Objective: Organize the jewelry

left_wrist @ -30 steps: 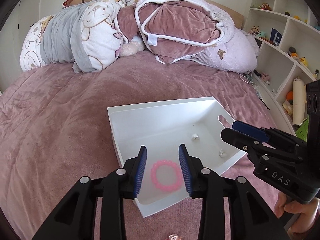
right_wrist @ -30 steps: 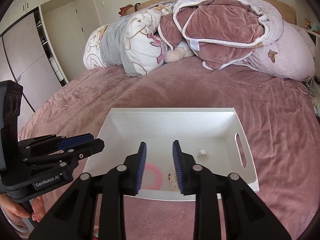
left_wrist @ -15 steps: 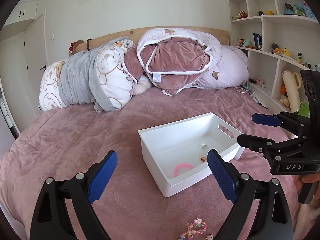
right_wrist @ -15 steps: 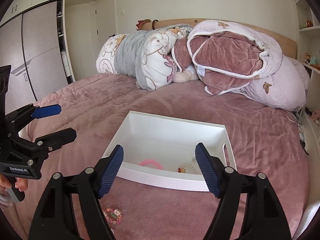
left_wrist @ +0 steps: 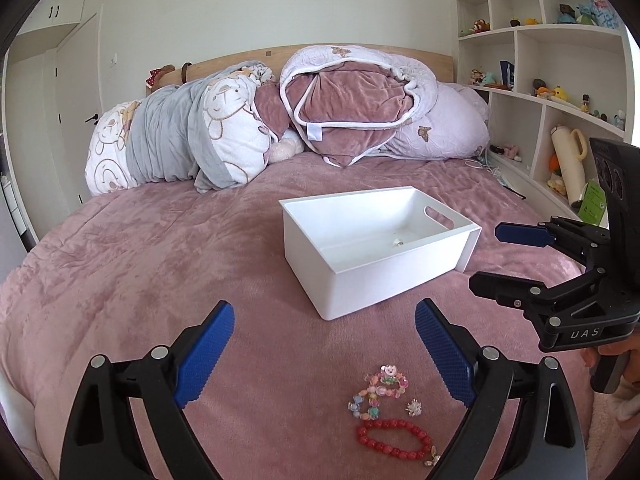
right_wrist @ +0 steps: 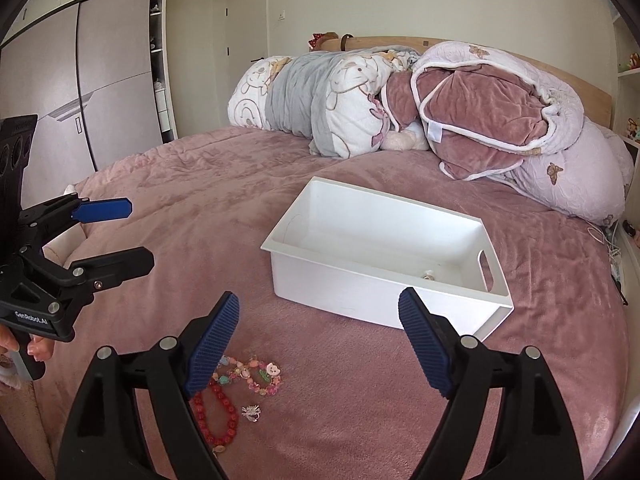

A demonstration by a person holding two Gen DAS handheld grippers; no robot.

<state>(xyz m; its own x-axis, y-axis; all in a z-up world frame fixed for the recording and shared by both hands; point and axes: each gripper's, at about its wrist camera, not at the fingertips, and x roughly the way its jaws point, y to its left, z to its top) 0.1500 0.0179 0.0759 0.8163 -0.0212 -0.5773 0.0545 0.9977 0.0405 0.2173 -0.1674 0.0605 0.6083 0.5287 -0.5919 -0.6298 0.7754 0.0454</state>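
At the bottom of the left wrist view, the left gripper (left_wrist: 324, 352) stands spread wide with nothing between its blue pads (left_wrist: 204, 354), above the mauve bedspread (left_wrist: 140, 264). Just below the gap, at lower centre, lie a pastel bead bracelet (left_wrist: 378, 394), a red bead bracelet (left_wrist: 394, 438) touching its lower edge, and a small silver ring (left_wrist: 414, 407) beside both. Above them, at centre, a white bin (left_wrist: 376, 276) rests on the bedspread, well apart from the bracelets; a small pale trinket (left_wrist: 396, 242) shows on its floor near the slotted end wall. At the right edge the right gripper (left_wrist: 486, 256) reaches in, held by a hand (left_wrist: 616, 360), its fingers parted and empty. Rolled bedding (left_wrist: 280, 120) fills the upper middle, and white shelves (left_wrist: 540, 60) with small toys take the upper right.

At the bottom of the right wrist view, the right gripper (right_wrist: 318, 340) is opening, nothing between its pads. Its left pad (right_wrist: 212, 346) partly covers the red bead bracelet (right_wrist: 218, 420) at lower left; the pastel bead bracelet (right_wrist: 250, 372) and the silver ring (right_wrist: 251, 412) lie next to it. The white bin (right_wrist: 360, 288) sits at centre, with one small piece (right_wrist: 428, 276) visible inside near the handle slot. At the left edge the left gripper (right_wrist: 140, 234) is released and empty. A wardrobe (right_wrist: 80, 80) stands at upper left.
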